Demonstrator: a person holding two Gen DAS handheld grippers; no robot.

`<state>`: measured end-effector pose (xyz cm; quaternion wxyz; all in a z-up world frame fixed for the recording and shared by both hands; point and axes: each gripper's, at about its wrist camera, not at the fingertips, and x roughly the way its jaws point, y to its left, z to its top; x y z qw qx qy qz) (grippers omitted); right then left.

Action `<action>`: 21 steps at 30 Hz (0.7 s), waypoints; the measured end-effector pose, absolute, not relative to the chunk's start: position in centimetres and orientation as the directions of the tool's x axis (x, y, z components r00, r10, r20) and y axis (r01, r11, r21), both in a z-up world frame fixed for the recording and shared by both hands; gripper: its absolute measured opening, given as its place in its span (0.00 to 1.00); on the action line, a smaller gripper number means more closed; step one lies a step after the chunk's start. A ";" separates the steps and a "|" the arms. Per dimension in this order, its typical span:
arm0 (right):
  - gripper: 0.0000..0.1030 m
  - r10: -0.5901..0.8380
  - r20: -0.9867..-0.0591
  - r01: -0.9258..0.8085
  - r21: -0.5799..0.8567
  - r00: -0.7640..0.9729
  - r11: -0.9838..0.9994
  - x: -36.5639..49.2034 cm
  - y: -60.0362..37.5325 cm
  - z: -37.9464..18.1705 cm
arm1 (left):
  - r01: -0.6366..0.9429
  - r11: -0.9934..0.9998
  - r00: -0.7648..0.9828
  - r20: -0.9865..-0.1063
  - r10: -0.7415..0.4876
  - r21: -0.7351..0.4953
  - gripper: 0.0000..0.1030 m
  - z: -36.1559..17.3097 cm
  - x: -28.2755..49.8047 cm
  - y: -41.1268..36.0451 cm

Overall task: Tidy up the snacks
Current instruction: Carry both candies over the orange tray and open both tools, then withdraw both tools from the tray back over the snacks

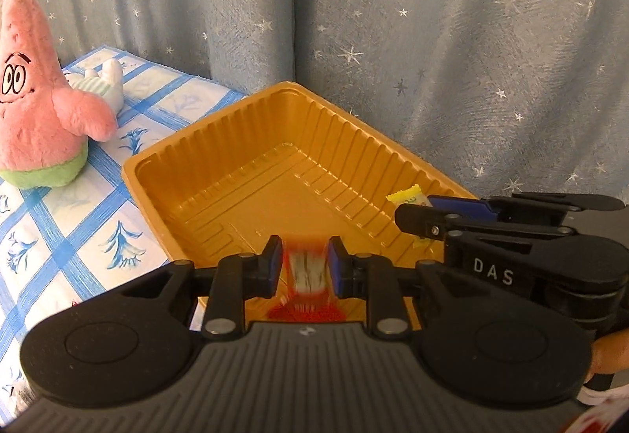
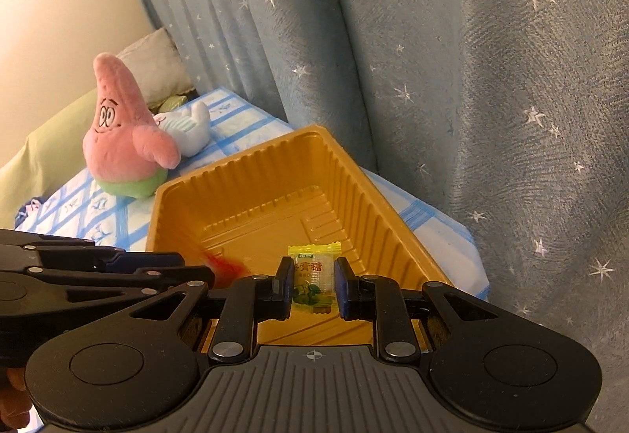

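Both grippers hang over the near edge of the orange tray (image 1: 220, 142), each with a wrapped snack between its fingers, which suggests the tray is where the snacks are being gathered.

The left gripper (image 1: 306, 265) has a red snack packet (image 1: 308, 272) between its blue pads. The packet is smeared by motion blur, so I cannot tell whether the pads are clenched on it or have just let it go; they stand narrowly apart with the packet filling the gap. In the right wrist view the same packet shows only as a red streak (image 2: 226, 264) at the tip of the left gripper, low over the near left part of the tray.

The right gripper (image 2: 313, 281) frames a yellow-green candy (image 2: 313, 277) (Chinese characters on the wrapper, a green fruit picture below). Its pads sit just beside the wrapper's edges; real contact cannot be made out, so grasping or released is unclear. The candy hangs over the near right side of the tray floor, and the left view catches only its yellow end (image 1: 407, 195) past the right gripper's fingers.

The tray floor that shows is bare. Its near wall is hidden behind both gripper bodies. On the far left of the checked blue cloth (image 1: 78, 228) stands a pink starfish plush (image 1: 37, 99), with a white plush (image 1: 108, 81) partly hidden behind it.
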<state>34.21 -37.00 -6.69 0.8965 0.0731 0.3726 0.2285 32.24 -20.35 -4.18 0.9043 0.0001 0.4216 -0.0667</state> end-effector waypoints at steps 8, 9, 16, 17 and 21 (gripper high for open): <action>0.22 0.468 -0.633 -0.358 0.303 0.617 0.883 34.3 -36.8 -6.4 | 0.119 0.991 0.644 -0.755 -0.123 -0.059 0.26 -3.7 31.7 -19.4; 0.22 0.469 -0.633 -0.359 0.304 0.616 0.882 34.4 -36.8 -6.4 | 0.118 0.991 0.647 -0.753 -0.122 -0.059 0.26 -3.6 31.6 -19.2; 0.22 0.475 -0.623 -0.375 0.295 0.621 0.879 34.4 -36.1 -6.4 | 0.103 0.993 0.655 -0.746 -0.117 -0.065 0.31 -3.1 30.0 -17.5; 0.22 0.477 -0.622 -0.375 0.299 0.621 0.878 34.5 -36.0 -6.4 | 0.099 0.993 0.657 -0.745 -0.115 -0.066 0.32 -3.0 29.7 -17.3; 0.27 0.486 -0.614 -0.365 0.322 0.621 0.874 34.4 -35.9 -6.1 | 0.091 0.993 0.663 -0.740 -0.113 -0.070 0.36 -2.7 28.2 -16.2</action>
